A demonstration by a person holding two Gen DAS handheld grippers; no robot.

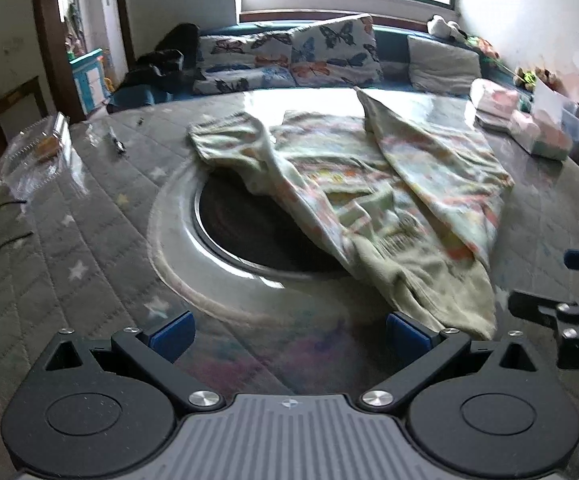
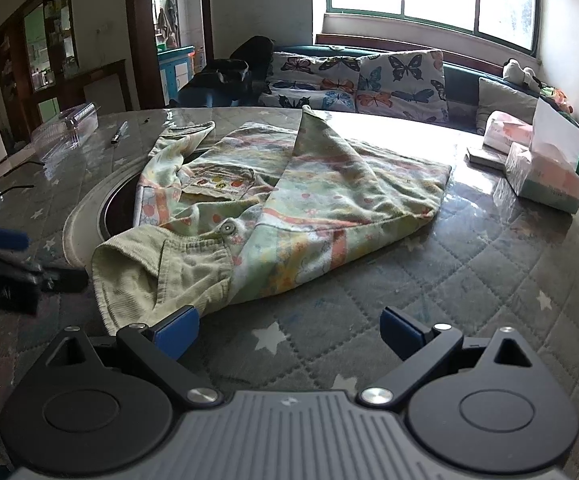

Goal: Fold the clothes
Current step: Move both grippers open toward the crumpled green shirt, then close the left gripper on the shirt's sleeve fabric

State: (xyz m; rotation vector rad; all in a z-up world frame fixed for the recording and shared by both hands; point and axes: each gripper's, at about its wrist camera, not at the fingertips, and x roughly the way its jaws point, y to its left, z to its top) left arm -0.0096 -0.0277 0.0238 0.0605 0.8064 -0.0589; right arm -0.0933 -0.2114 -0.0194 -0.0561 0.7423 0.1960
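A small pale green shirt with orange and yellow print point(image 1: 369, 196) lies partly folded on the round table, its right side flipped over the middle. It shows in the right wrist view point(image 2: 289, 200) too, collar end nearest. My left gripper point(image 1: 289, 330) is open and empty, its right blue pad at the shirt's near hem. My right gripper point(image 2: 289, 330) is open and empty, its left pad beside the collar end. The right gripper also appears at the right edge of the left wrist view point(image 1: 569, 312); the left gripper appears at the left edge of the right wrist view point(image 2: 5, 264).
The table has a grey quilted star cover under clear plastic point(image 2: 469, 272) and a round dark recess point(image 1: 249, 232) partly under the shirt. Tissue boxes point(image 2: 545, 176) stand at the right. A pen point(image 2: 118, 133) and clear plastic packaging point(image 1: 37, 152) lie at the left. A butterfly-cushioned sofa point(image 2: 361, 80) is behind.
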